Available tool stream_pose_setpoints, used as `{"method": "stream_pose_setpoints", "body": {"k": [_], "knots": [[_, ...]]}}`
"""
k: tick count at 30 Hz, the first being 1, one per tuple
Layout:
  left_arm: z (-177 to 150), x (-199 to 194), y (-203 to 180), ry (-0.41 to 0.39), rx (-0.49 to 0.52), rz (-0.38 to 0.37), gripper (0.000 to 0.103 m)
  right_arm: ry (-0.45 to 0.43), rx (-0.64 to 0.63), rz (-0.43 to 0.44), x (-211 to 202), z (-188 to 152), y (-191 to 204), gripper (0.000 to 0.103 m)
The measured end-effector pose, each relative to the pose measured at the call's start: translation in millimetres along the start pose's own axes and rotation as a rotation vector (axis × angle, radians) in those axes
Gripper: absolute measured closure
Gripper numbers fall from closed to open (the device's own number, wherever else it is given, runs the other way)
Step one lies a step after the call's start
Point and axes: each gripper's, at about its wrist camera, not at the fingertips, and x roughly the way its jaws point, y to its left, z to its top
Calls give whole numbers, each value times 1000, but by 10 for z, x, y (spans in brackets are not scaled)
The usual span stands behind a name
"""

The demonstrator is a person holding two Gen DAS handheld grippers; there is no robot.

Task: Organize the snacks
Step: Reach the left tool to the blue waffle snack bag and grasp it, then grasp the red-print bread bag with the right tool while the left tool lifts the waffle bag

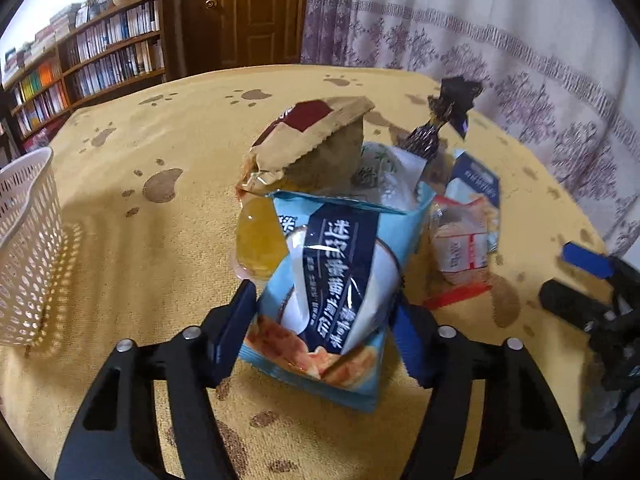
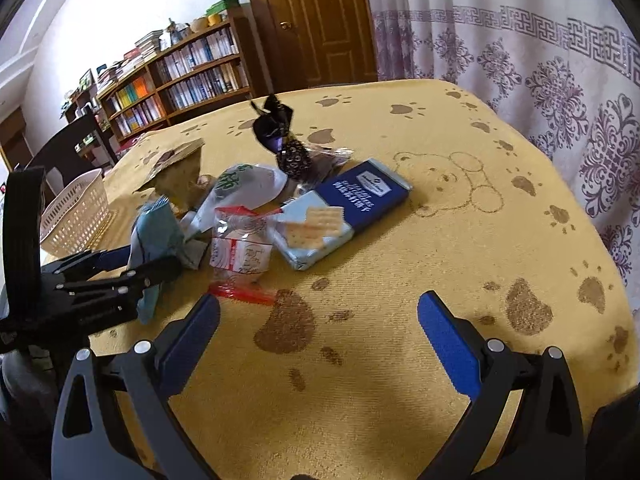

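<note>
Nearby, perhaps jelly cup (image 1: 258,246) beside chip bag (image 1: 336,288).

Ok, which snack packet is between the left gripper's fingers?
The light blue chip bag with the dark navy band, at the pile's near edge; the left gripper straddles it. The others lie beyond.

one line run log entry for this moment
stage: grasping | left gripper: around light blue snack bag, contact unclear | right gripper: open, empty, over tablecloth | white basket: left of pile
</note>
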Motion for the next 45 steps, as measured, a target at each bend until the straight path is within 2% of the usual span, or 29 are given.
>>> {"method": "stream_pose_setpoints", "body": {"k": [5, 7, 14, 21, 24, 29, 30, 32, 34, 35, 38, 40, 45], "knots": [[-19, -84, -26, -31, 10, -38, 46, -4, -26, 11, -8, -6, 68, 5], [-27, -139, -28, -38, 13, -50, 62, -2, -26, 14, -2, -3, 85, 5], [-3, -293, -6, -55, 16, -50, 62, 8, -45, 29, 32, -17, 205, 5], [94, -606, 44, -136, 9, -31, 64, 13, -52, 61, 95, 52, 332, 6], [147, -775, 125, -179, -9, -20, 64, 23, -48, 73, 176, 108, 391, 13], [212, -874, 291, -195, -54, -4, 64, 55, -56, 86, 341, 161, 521, 31], [220, -874, 320, -191, -61, -5, 63, 58, -61, 85, 369, 164, 544, 33], [223, -863, 353, -182, -69, -13, 59, 70, -64, 75, 442, 177, 572, 46], [224, -839, 349, -170, -66, -18, 41, 80, -60, 63, 503, 187, 564, 52], [220, -823, 328, -170, -60, -16, 38, 85, -52, 59, 540, 194, 539, 57], [197, -778, 241, -157, -28, -23, 31, 87, -34, 65, 559, 183, 497, 62], [170, -738, 169, -143, -6, -31, 21, 81, -43, 54, 539, 185, 478, 63], [55, -581, -62, -84, 67, -57, 18, 56, -49, 49, 373, 159, 416, 64]]}}
